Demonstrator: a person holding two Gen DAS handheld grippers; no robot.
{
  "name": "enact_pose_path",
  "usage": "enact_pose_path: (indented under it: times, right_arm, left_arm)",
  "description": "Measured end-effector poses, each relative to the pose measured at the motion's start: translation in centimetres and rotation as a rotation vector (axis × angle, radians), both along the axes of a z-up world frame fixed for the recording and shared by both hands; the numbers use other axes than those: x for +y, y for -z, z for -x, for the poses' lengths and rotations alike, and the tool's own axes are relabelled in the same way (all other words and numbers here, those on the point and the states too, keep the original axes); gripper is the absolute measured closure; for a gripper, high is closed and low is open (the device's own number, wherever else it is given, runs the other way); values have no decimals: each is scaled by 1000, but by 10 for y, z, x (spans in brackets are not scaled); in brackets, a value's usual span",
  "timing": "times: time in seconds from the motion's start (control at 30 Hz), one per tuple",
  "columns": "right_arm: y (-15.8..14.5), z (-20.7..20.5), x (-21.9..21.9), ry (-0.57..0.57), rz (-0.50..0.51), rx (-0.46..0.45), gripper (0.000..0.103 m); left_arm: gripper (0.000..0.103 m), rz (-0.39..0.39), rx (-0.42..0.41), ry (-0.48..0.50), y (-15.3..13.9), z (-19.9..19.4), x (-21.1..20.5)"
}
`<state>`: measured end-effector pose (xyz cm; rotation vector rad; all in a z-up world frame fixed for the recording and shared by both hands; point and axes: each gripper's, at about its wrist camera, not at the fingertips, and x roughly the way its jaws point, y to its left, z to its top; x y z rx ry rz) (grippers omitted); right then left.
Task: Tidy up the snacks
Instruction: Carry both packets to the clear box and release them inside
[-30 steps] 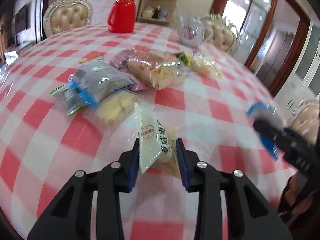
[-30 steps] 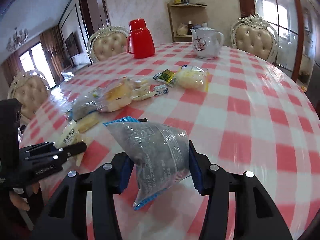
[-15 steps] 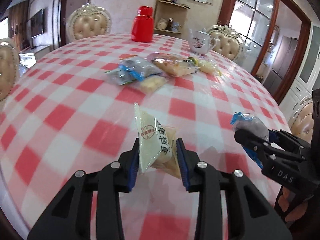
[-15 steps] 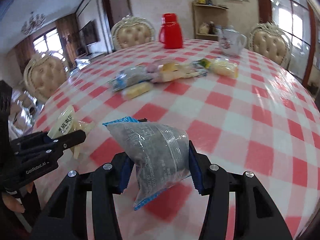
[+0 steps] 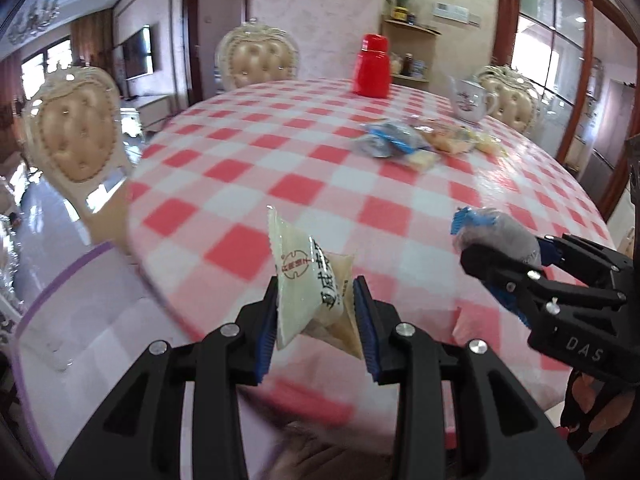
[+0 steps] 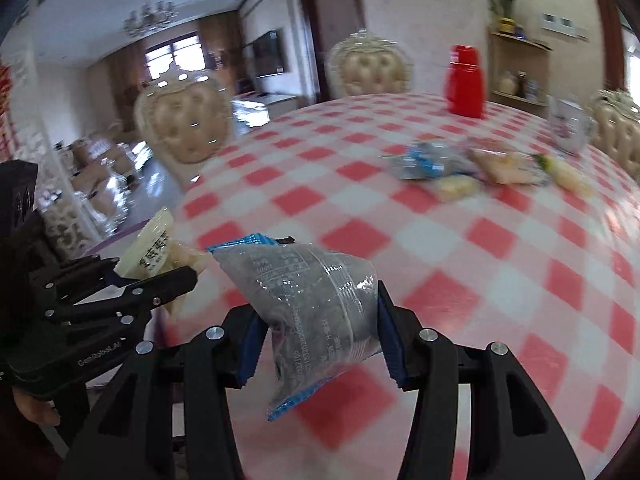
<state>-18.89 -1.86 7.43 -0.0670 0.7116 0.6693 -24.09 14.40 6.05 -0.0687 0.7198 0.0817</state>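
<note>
My left gripper (image 5: pixel 316 312) is shut on a pale yellow snack packet (image 5: pixel 308 280) with a red logo, held in the air above the near table edge. My right gripper (image 6: pixel 316 336) is shut on a grey snack bag with blue ends (image 6: pixel 308 300), also held in the air. In the left wrist view the right gripper (image 5: pixel 516 268) shows at the right with the grey bag (image 5: pixel 496 232). In the right wrist view the left gripper (image 6: pixel 132 280) shows at the left with the yellow packet (image 6: pixel 156 248). A pile of several snack packets (image 5: pixel 416 142) lies far back on the table.
The round table has a red and white checked cloth (image 5: pixel 280 168). A red thermos (image 5: pixel 372 65) and a white teapot (image 5: pixel 470 98) stand at the far side. Padded chairs (image 5: pixel 76 140) stand around it, over a glossy floor at the left.
Both grippers have pulled back from the pile toward the near left edge of the table, each still holding its packet. The pile now looks farther away and to the right.
</note>
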Motion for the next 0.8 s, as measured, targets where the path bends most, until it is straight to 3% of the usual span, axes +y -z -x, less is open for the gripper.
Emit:
enact_pose_path:
  times: [0.23, 0.5, 0.8]
  right_arm:
    - [1, 16, 64, -142, 19, 19, 53]
    - [6, 42, 135, -301, 84, 0, 53]
    - [27, 61, 190, -425, 151, 12, 53]
  left_arm:
    - [67, -39, 6, -115, 0, 30, 53]
    - [67, -43, 51, -275, 19, 51, 122]
    - [65, -57, 80, -356, 30, 57, 155]
